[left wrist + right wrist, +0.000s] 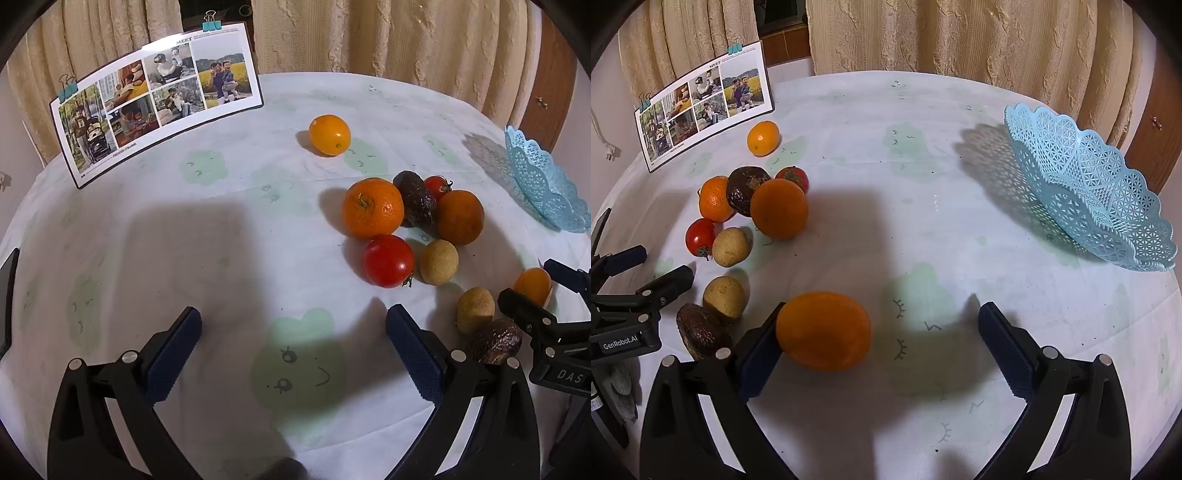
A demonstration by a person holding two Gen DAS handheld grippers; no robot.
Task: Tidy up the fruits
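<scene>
Fruits lie on a round table with a white cloth. In the right wrist view my right gripper (pixel 882 339) is open, and an orange kumquat (pixel 823 330) lies between its fingers, touching the left pad. A light blue lace basket (pixel 1086 184) stands empty at the right. In the left wrist view my left gripper (pixel 293 339) is open and empty over bare cloth. A pile lies ahead to the right: an orange (pixel 372 207), a second orange (pixel 460 218), a red tomato (pixel 388 260), a dark avocado (pixel 415 199) and a tan longan (pixel 439 262).
A lone kumquat (pixel 329 134) lies farther back. A photo card (pixel 155 96) held by clips stands at the back left. A second longan (pixel 475 309) and avocado (pixel 495 341) lie by the right gripper (pixel 543 295). Curtains hang behind the table.
</scene>
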